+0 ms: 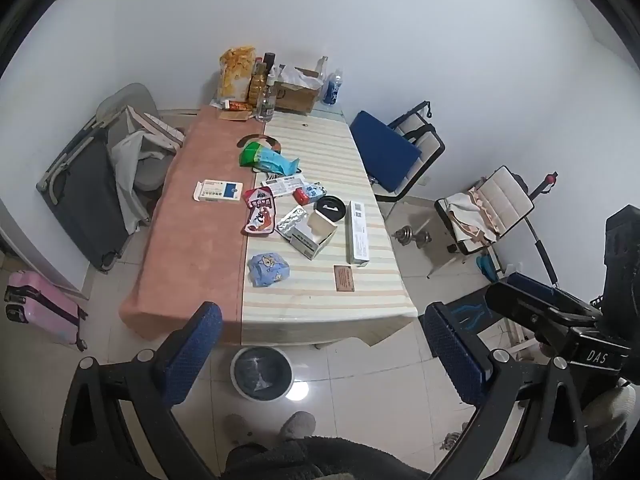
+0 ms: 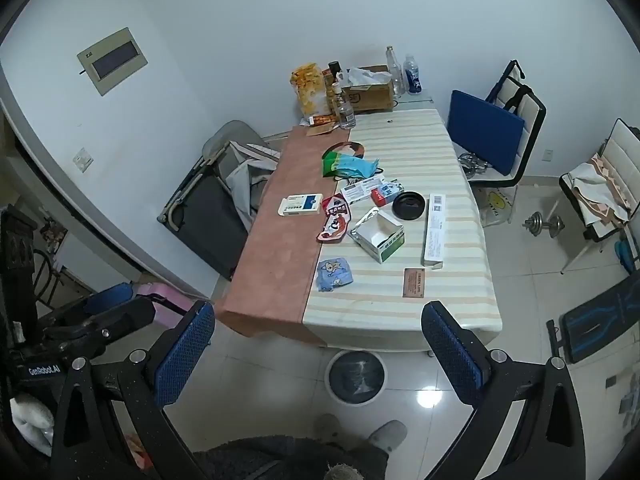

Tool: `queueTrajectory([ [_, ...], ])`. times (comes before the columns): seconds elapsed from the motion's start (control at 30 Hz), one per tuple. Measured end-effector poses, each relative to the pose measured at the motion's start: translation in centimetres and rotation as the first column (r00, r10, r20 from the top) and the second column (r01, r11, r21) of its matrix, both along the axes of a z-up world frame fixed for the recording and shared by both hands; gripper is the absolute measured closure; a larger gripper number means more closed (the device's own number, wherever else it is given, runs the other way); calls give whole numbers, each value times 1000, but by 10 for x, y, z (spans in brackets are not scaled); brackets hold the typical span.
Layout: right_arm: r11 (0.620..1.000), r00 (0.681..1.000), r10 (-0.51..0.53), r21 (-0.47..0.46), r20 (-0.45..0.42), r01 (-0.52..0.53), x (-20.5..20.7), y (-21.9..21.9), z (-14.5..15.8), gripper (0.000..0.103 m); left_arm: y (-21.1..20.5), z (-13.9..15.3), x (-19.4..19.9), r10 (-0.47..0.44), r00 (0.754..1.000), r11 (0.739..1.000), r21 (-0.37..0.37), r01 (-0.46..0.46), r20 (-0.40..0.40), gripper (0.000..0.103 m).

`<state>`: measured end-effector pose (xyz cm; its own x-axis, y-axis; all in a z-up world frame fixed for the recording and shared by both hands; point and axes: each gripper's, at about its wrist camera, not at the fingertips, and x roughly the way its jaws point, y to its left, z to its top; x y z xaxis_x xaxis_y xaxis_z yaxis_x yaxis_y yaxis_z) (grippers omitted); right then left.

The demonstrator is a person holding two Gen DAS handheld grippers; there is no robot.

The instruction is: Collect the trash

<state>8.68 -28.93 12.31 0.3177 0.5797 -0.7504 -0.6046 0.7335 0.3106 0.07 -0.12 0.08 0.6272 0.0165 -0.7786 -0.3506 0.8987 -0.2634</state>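
Litter lies on a table with a striped cloth [image 1: 320, 140] and a pink cloth. It includes a crumpled blue wrapper [image 1: 268, 270] [image 2: 334, 274], an open white carton [image 1: 314, 236] [image 2: 380, 236], a red snack pouch [image 1: 262, 210] [image 2: 334, 220], a long white box [image 1: 358, 232] [image 2: 434, 230] and a green-blue bag [image 1: 266, 158] [image 2: 348, 164]. A lined round bin [image 1: 262, 374] [image 2: 356, 376] stands on the floor at the table's near end. My left gripper [image 1: 320, 308] and right gripper [image 2: 317, 306] hover side by side short of the table, both wide open with nothing between their fingers.
Bottles, a chip bag and a cardboard box [image 1: 298, 90] crowd the table's far end. Chairs [image 1: 400, 152] stand right of the table, with a dumbbell [image 1: 414, 236] on the floor. A folded cot and a pink suitcase [image 1: 40, 308] are on the left. The person's slippered feet [image 1: 298, 424] are beside the bin.
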Motion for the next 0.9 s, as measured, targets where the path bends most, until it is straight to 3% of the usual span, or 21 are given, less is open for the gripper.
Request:
queueTrajectory([
  [0.1,1000,1000,-2,0,10,2,0,0,1,0,0,5,6,-9,1000,1000,-11,9,-2,0],
  [0.17,1000,1000,-2,1,10,2,0,-1,2,0,-5,9,-6,-13,999,1000,-1,13,40,0],
  [0.9,998,998,64,-12,21,-63,-6,9,4,0,1,19,-2,-19,999,1000,-9,19,39,0],
])
